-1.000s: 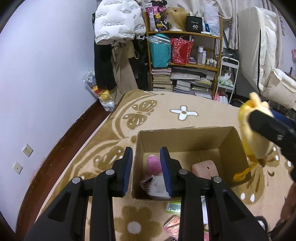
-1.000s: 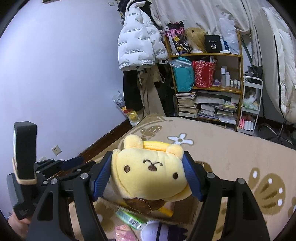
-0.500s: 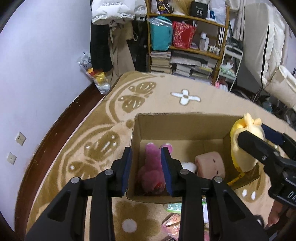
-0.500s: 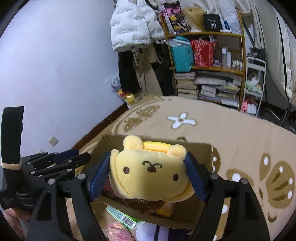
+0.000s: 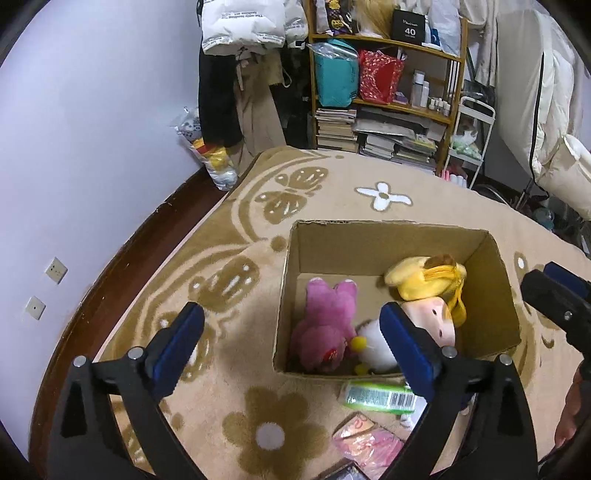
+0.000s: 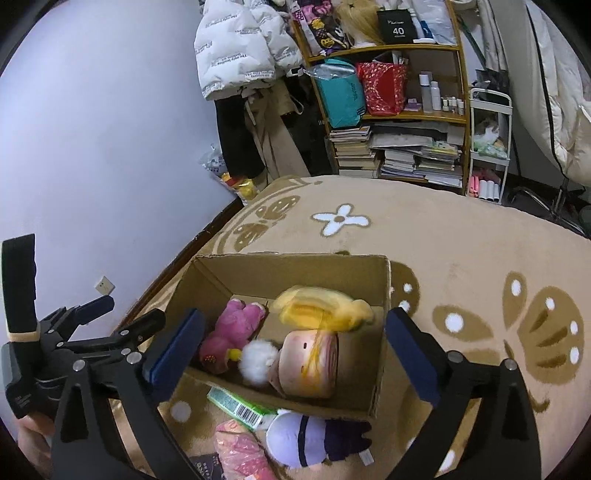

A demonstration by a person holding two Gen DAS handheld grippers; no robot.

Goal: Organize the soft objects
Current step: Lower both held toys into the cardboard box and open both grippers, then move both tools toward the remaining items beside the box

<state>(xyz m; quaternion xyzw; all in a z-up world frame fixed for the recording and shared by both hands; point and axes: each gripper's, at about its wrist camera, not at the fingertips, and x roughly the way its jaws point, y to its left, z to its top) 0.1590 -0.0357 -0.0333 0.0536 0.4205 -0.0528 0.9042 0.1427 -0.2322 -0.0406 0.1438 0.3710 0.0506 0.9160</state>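
cardboard: an open brown box [image 5: 399,254] sits on the carpet, lower centre of the left wrist view, centre of the right wrist view.
box contents: a pink plush [image 5: 328,317] lies at the left inside; a white fluffy toy [image 6: 258,358] just right of it; a round peach plush with a small drawn face [image 6: 310,365] at the near right; a yellow plush [image 5: 424,277] lies on top of the peach one, blurred in the right wrist view.
left gripper [image 5: 291,347]: jaws have just been opening and stand spread wide, nothing between the pads; the right finger overlaps the box's near edge in the frame.
right gripper [image 6: 291,354]: jaws have just been opening and stand spread wide above the box; the yellow plush lies in the box, clear of the pads.
outside the box: a green packet with a barcode [image 5: 380,397] lies just in front of the near wall; a pink wrapped item [image 6: 240,450] and a white and purple plush [image 6: 306,439] lie beside it at the bottom of the frame.
carpet [image 6: 461,251]: beige, with brown butterflies and white flowers.
writing: a black box marked "40" [image 6: 397,24] stands on the top of the wooden shelf [image 6: 388,118], upper centre; the white puffer jacket [image 6: 236,48] at the upper left carries rows of print too small to read.
shelf: a teal bag, a red bag, small bottles, stacked books.
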